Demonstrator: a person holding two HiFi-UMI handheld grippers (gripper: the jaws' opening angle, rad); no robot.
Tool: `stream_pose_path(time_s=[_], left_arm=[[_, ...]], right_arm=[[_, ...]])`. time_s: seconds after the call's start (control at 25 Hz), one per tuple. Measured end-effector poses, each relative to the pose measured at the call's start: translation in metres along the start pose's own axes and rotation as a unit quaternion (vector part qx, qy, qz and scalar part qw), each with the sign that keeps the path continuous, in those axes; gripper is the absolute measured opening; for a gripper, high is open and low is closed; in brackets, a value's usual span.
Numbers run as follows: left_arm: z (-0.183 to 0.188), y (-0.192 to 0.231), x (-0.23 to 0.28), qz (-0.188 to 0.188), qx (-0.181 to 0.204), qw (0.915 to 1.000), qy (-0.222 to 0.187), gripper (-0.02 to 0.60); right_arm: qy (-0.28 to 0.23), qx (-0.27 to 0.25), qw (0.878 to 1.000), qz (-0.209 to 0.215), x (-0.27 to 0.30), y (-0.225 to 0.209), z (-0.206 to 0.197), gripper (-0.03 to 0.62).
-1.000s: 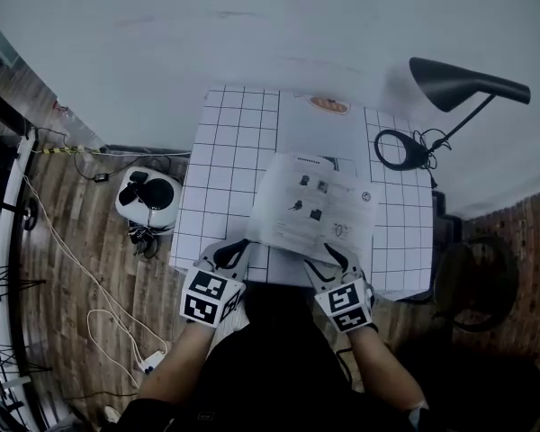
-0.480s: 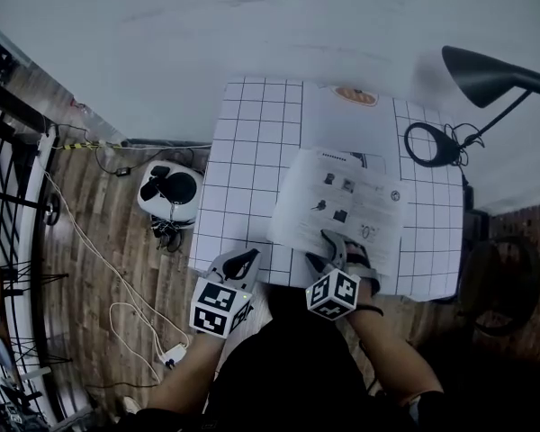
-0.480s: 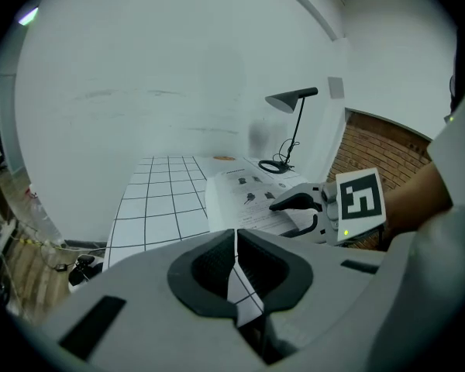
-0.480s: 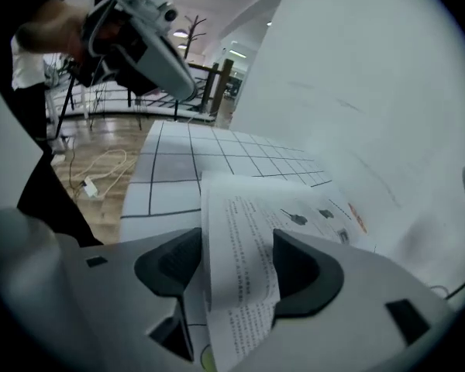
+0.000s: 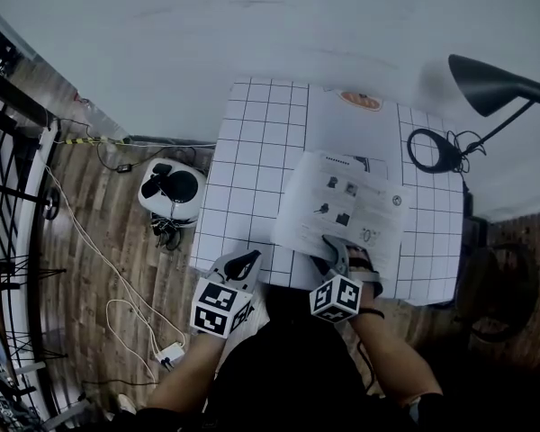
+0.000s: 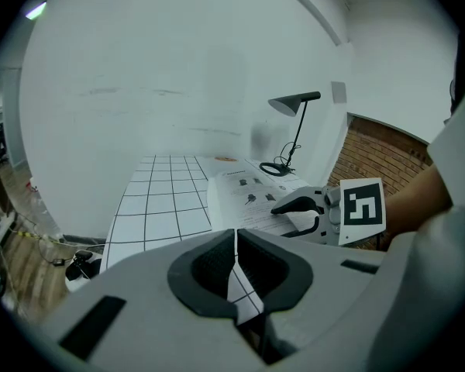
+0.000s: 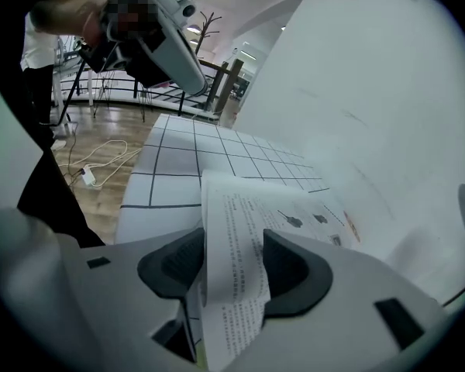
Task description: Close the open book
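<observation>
An open book (image 5: 342, 210) with printed pages lies on the white gridded table (image 5: 243, 169), right of the middle. My right gripper (image 5: 344, 248) is at the book's near edge. Its jaws are closing, and a lifted page (image 7: 236, 285) stands in the wide gap between them without being pinched. The right gripper view (image 7: 232, 258) shows that page running away from the jaws. My left gripper (image 5: 251, 256) hovers at the table's front edge, left of the book and apart from it. Its pads (image 6: 217, 266) meet with nothing between them. The left gripper view also shows the right gripper (image 6: 283, 221) on the book (image 6: 252, 200).
A black desk lamp (image 5: 490, 79) leans over the far right corner, its ring base (image 5: 435, 151) and cable on the table. A white sheet with an orange mark (image 5: 358, 102) lies behind the book. On the wooden floor at left sit a round white device (image 5: 173, 190) and cables.
My right gripper has rolled and dropped onto the book's near edge, and a page now stands between its jaws. The left gripper has shifted only slightly.
</observation>
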State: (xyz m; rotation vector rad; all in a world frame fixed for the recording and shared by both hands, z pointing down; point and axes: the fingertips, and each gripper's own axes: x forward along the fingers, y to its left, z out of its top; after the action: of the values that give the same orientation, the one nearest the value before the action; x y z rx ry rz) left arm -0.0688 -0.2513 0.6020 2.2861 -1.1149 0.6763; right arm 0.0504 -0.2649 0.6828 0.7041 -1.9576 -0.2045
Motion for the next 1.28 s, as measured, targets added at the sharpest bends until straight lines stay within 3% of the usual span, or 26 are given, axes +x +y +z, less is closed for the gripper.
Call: stream_pose_path(time_s=[0.64, 1.28], left_arm=[[0.009, -0.011, -0.001, -0.018, 0.008, 0.9997, -0.014, 0.017], [0.004, -0.016, -0.003, -0.032, 0.016, 0.9993, -0.009, 0.017]], right_arm=[[-0.004, 0.062, 0.998, -0.014, -0.045, -0.007, -0.013, 0.127], [0.017, 0.167, 0.985, -0.036, -0.055, -0.009, -0.047, 0.120]])
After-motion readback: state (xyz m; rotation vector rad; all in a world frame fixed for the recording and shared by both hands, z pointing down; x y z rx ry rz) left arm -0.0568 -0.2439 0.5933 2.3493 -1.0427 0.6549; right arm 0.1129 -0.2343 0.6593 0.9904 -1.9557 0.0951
